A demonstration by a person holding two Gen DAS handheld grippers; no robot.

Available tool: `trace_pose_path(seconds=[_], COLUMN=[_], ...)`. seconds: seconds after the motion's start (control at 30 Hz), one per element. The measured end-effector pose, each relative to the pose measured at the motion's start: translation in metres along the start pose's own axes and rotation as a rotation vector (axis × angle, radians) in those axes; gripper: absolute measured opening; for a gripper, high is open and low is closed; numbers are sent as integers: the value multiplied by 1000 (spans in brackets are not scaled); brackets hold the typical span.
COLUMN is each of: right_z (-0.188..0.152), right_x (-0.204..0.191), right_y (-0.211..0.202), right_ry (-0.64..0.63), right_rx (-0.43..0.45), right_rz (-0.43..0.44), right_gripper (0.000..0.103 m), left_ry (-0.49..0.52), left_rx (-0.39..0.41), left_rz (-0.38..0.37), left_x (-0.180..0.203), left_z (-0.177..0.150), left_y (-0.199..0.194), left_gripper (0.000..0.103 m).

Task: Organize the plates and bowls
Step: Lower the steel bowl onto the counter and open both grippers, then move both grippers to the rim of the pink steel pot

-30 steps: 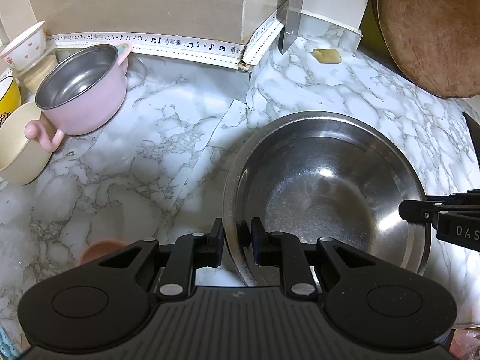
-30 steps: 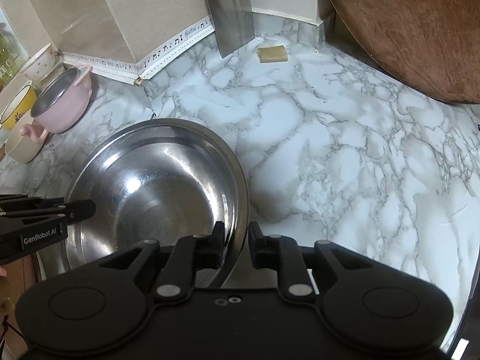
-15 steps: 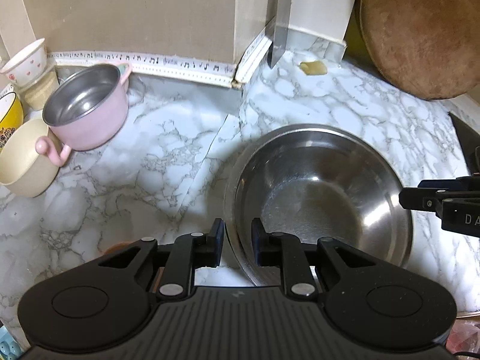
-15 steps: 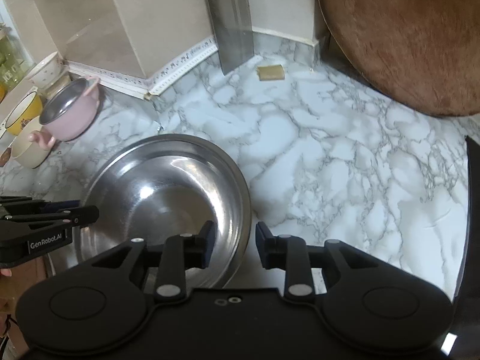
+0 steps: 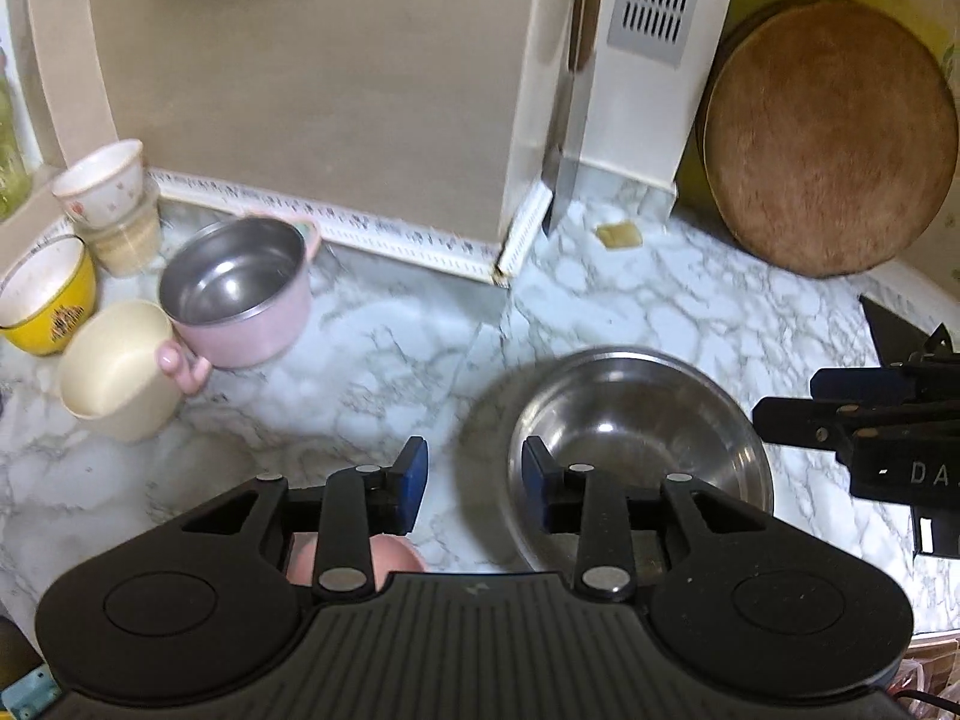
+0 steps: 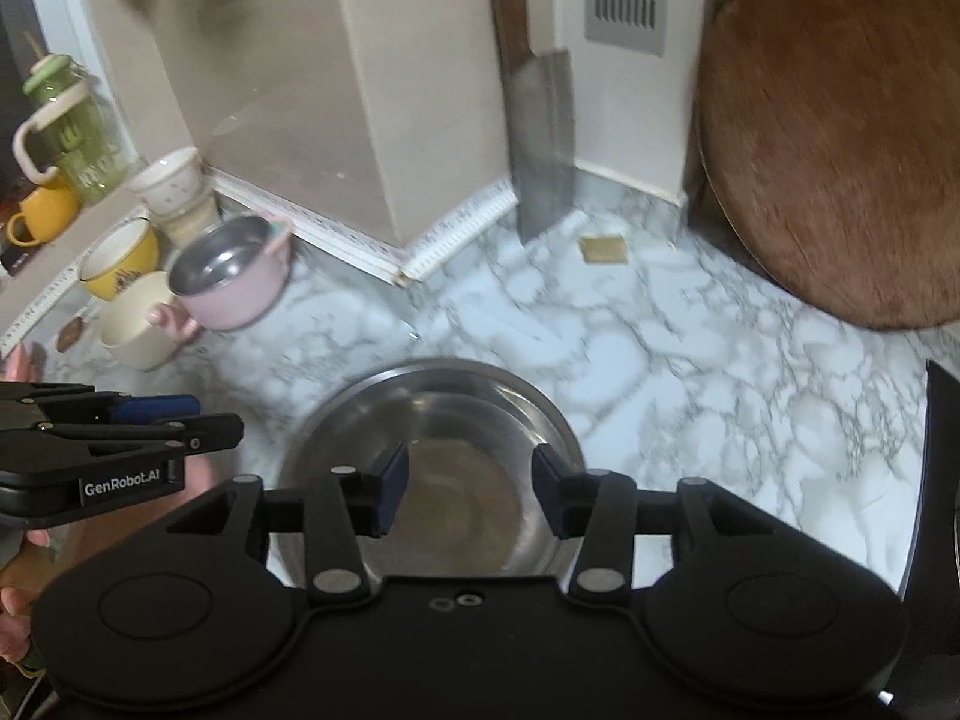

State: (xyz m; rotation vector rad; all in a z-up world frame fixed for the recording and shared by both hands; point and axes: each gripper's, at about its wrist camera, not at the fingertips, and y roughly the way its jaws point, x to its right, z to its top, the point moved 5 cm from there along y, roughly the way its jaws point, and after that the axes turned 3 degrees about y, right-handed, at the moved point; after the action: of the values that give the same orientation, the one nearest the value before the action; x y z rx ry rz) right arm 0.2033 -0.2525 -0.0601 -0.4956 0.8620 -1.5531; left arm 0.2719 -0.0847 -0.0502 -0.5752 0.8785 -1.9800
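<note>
A large steel bowl [image 5: 636, 420] [image 6: 456, 438] rests on the marble counter. My left gripper [image 5: 474, 480] is open above the bowl's left rim, not touching it. My right gripper [image 6: 468, 492] is open above the bowl's near side, holding nothing. At the left stand a pink steel-lined bowl [image 5: 240, 294] [image 6: 234, 276], a cream bowl [image 5: 117, 369] [image 6: 135, 324], a yellow bowl [image 5: 45, 300] [image 6: 117, 255] and stacked small cups [image 5: 108, 198] [image 6: 171, 189].
A round wooden board [image 5: 828, 138] [image 6: 840, 132] leans at the back right. A cleaver [image 6: 540, 138] stands against the wall corner. A small yellow sponge [image 5: 618, 235] lies near it. A pinkish object [image 5: 390, 555] shows under my left gripper. A green bottle [image 6: 72, 132] stands far left.
Both grippers let go of the steel bowl's rim, opened wide and pulled up and back. The bowl now sits free on the counter.
</note>
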Motion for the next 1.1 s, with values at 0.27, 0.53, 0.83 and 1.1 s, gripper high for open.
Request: trace_pose_path(seconds=[0.27,0.53,0.83,1.1], right_z=[13,24,48,77], right_x=[-32,-66,-99,-134], right_y=[-10,-6,21,58], right_ry=[1,-26,-17,-2], right_rx=[32,45,48,43], right_rz=[39,59,68,64], right_gripper=[68,85,97,97], left_ry=[-3,-66,-103,-133], left_rx=[74,125,156,125], left_rz=[48,112,203,212], left_x=[-31,-83,-135,-178], left_z=[9,19,42,73], left_y=[-27,-40,-30,1], left_gripper=[51,73,76,76])
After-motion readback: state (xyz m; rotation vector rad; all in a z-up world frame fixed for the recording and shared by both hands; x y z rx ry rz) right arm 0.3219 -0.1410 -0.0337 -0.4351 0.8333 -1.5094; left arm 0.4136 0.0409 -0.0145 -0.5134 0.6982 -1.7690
